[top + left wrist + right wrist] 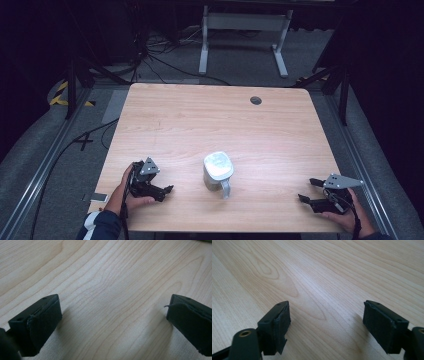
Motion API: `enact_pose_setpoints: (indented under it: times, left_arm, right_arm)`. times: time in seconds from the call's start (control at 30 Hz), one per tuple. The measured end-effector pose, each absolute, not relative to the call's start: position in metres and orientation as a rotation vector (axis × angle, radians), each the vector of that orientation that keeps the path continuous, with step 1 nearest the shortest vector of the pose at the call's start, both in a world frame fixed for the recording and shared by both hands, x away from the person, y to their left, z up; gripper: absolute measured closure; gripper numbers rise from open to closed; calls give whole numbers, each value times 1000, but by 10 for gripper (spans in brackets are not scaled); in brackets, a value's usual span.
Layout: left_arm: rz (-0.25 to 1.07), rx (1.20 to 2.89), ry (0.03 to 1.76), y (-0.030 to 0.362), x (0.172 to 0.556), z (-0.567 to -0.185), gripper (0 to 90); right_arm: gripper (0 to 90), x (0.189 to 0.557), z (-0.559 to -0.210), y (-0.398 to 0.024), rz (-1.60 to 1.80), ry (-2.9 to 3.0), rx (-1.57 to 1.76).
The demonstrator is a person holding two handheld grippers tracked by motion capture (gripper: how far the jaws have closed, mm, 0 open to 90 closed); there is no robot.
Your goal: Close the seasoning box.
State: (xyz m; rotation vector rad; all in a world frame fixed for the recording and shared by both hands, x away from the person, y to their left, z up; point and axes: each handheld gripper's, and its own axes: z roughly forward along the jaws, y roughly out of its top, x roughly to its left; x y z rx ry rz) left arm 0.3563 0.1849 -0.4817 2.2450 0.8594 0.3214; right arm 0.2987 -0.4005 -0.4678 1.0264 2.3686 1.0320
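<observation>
A light grey jug (217, 170) with a pale top and a handle (225, 188) turned toward the near edge stands upright on the wooden table (215, 120), in the middle near the front. My left gripper (167, 192) rests on the table to the left of the jug, pointing at it and about a hand's width away. It is open, and bare wood shows between its pads (45, 322). My right gripper (307, 190) lies near the front right corner, pointing left toward the jug. It is open too, with nothing between its pads (279, 327).
A dark round cable hole (256, 100) sits at the table's far right. Beyond the table stand a white desk frame (245, 25) and loose cables (150, 55) on the floor. A small flat device (96, 197) lies off the table's near left corner.
</observation>
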Motion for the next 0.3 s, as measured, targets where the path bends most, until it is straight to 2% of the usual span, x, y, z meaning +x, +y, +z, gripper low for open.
enact_pose_setpoints:
  times: [0.07, 0.3]
  left_arm:
    - [321, 2245, 860, 185, 356, -482, 2]
    - [321, 2245, 863, 185, 356, -482, 1]
  right_arm:
    - [181, 299, -468, -401, 1019, 2360, 1040]
    - [179, 299, -468, -403, 1020, 2357, 1052]
